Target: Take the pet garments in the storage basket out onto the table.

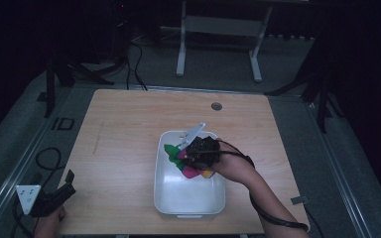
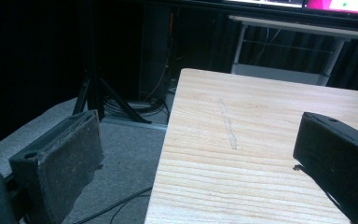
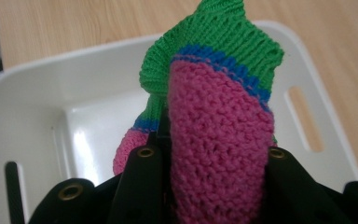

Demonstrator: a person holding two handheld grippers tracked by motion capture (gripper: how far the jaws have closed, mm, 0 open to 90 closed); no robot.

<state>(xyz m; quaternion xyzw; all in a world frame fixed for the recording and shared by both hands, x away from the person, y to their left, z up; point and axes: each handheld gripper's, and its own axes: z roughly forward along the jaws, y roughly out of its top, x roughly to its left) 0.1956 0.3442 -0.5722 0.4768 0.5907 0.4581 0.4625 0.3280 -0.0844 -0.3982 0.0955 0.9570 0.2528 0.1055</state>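
A knitted piece in pink, green and blue fills the space between the jaws of my right gripper, which is shut on it. From above, the right gripper holds this knitted piece over the far half of a white plastic bin. The cloth hangs above the bin's floor. My left gripper rests off the table's near left corner, open with nothing between its fingers.
The bin stands right of centre on a light wooden table with a round cable hole near its far edge. Beyond it are a white desk frame, black stands and floor cables.
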